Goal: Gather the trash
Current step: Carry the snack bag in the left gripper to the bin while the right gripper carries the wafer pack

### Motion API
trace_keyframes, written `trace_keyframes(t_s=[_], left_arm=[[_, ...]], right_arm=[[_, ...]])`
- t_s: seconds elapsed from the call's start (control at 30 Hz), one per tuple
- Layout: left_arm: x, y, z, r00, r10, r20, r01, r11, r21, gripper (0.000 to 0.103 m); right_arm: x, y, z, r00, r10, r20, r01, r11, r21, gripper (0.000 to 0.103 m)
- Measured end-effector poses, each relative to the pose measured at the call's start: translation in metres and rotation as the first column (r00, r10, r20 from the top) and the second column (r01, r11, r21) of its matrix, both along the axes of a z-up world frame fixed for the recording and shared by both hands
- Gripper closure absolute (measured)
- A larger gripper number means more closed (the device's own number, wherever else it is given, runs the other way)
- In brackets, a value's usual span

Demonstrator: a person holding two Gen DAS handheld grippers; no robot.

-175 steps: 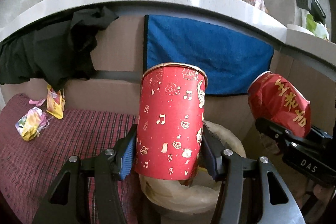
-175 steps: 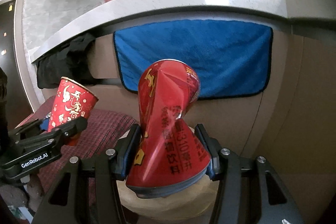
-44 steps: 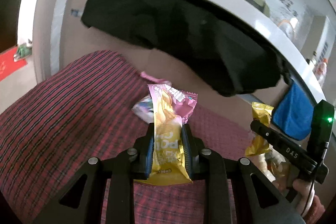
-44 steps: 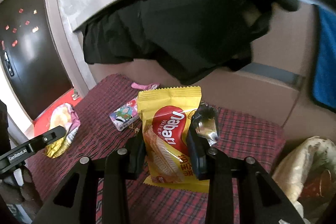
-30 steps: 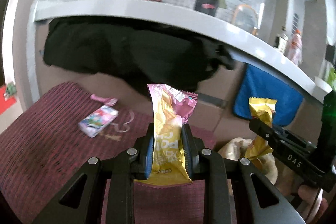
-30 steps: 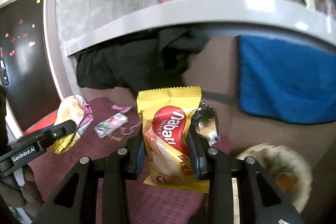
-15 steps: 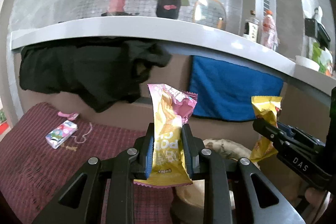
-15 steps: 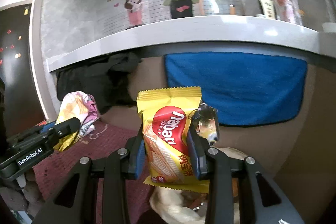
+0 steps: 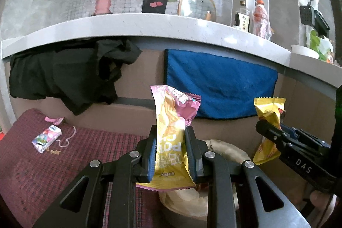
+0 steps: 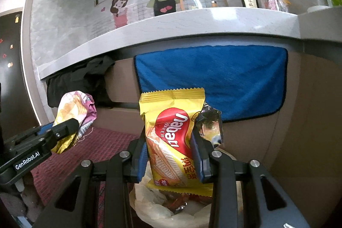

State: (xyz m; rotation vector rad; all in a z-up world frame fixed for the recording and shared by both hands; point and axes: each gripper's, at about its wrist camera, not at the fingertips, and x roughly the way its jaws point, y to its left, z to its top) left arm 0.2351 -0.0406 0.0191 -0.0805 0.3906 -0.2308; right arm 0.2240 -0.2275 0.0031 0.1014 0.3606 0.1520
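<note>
The left tongs (image 9: 170,152) are clenched on a crinkly pink-and-yellow chip packet (image 9: 171,134), its blue pads pressing the glossy film from both sides; the packet stands upright, its serrated top edge flopped to one side. The right tongs (image 10: 171,155) grip a yellow Nabati wafer wrapper (image 10: 173,138), flat and rectangular with zigzag-cut ends, a scrap of dark shiny foil (image 10: 208,127) sticking out beside one pad. Both packets hang above a round trash bin (image 10: 154,204) lined with a pale, wrinkled plastic bag, where red and orange wrappers already lie. A woven maroon plaid cloth (image 9: 32,168) covers the seat beside the bin, and on it rest a small colourful tissue pack (image 9: 46,138), a thin looped cord and a pink scrap (image 9: 53,120). Behind, a plush blue towel (image 9: 220,89) and a limp black garment (image 9: 64,76) hang under a speckled stone desk (image 9: 149,27).
</note>
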Motion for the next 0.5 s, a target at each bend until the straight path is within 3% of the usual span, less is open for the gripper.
trace_keyframes(t_s=[0.5], left_arm=[[0.019,-0.018,-0.023,0.999,-0.009,-0.042,0.009,1.0,0.009,0.078]], right_arm=[[0.013,-0.013,-0.021,0.999,-0.015,-0.032,0.015,1.0,-0.005,0.07]])
